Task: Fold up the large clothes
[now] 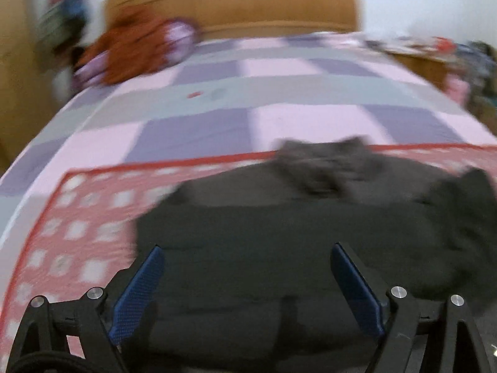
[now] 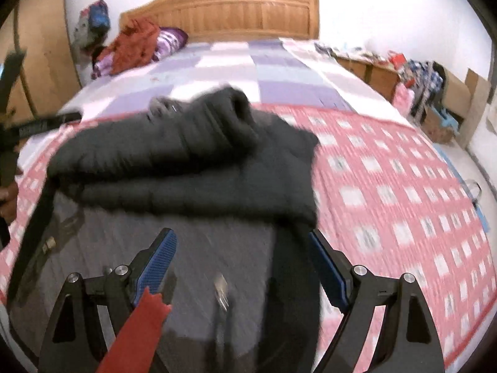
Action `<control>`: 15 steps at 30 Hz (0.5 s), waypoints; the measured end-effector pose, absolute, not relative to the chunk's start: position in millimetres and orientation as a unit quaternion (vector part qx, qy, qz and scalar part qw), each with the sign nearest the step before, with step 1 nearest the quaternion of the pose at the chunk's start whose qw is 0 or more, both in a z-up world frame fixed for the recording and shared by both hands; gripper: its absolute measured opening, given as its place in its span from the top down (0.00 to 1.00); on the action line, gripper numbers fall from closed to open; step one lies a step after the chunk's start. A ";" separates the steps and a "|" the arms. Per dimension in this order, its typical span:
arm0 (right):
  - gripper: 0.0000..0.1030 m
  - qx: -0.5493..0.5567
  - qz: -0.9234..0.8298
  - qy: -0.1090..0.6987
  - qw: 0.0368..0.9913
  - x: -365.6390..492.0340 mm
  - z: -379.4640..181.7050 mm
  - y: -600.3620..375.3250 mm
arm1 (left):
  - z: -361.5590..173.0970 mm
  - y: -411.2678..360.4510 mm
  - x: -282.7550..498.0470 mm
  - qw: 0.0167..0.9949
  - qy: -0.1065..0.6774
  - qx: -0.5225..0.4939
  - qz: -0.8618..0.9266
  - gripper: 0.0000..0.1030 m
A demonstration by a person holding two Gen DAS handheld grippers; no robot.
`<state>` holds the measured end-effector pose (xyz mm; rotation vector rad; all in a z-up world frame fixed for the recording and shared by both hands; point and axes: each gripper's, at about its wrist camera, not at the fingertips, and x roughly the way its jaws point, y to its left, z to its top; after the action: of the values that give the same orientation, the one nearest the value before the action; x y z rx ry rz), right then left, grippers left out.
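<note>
Both sets of jaws stand wide with nothing pinched between them. Left gripper (image 1: pixel 247 283) hangs over the near part of the dark jacket (image 1: pixel 279 242), its blue pads (image 1: pixel 139 292) apart and clear of the cloth; the view is heavily blurred. Right gripper (image 2: pixel 243 267) is also spread, blue pads (image 2: pixel 157 264) either side of the jacket's grey lining (image 2: pixel 192 248). A red strip (image 2: pixel 136 338) sticks up in the lower left of the right wrist view, against the inner pad; cannot tell what it is or whether it belongs to the gripper.

Jacket (image 2: pixel 186 161) lies on the pink checked blanket (image 2: pixel 388 192) at the lower centre of both views, on the bed with the purple-and-grey quilt (image 1: pixel 217 93). A sleeve or rolled part (image 2: pixel 223 115) lies across the top of the body, pointing toward the upper centre. The lower portion shows lining, so the front looks opened or turned back. A zipper pull (image 2: pixel 222 289) shows low centre in the right view. A dark strap (image 2: pixel 34 227) runs down the left edge. Headboard (image 2: pixel 248 12) and an orange clothes heap (image 2: pixel 136 43) sit in the upper left, well apart from the work.

Judgement: mid-fold, sleeve brought in, neither gripper engaged, so this reads as between grasps. Next move probably calls for both jaws dropping onto the near hem or side edges, pinching outer fabric and lining together, then carrying that edge up over the body. Puffy cloth may spring back open.
</note>
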<state>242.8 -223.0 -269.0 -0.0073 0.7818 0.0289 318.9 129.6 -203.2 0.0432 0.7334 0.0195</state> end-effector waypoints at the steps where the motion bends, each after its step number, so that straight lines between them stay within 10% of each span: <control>1: 0.15 -0.006 0.021 0.369 0.929 255.5 -263.2 -215.0 | -206.4 139.2 325.0 0.931 0.364 0.012 0.019 0.12; 9: 0.15 -0.088 0.051 0.308 0.946 358.2 -245.3 -128.1 | -269.3 149.6 375.2 0.892 0.450 -0.026 0.026 0.12; 15: 0.12 -0.107 -0.080 0.446 0.885 428.2 -326.2 -195.4 | -304.6 156.7 386.8 0.879 0.473 -0.058 -0.019 0.00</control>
<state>428.2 -195.4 -326.2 -0.2230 0.9288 -0.1671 386.8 156.7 -304.6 -0.1214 0.9870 -0.0397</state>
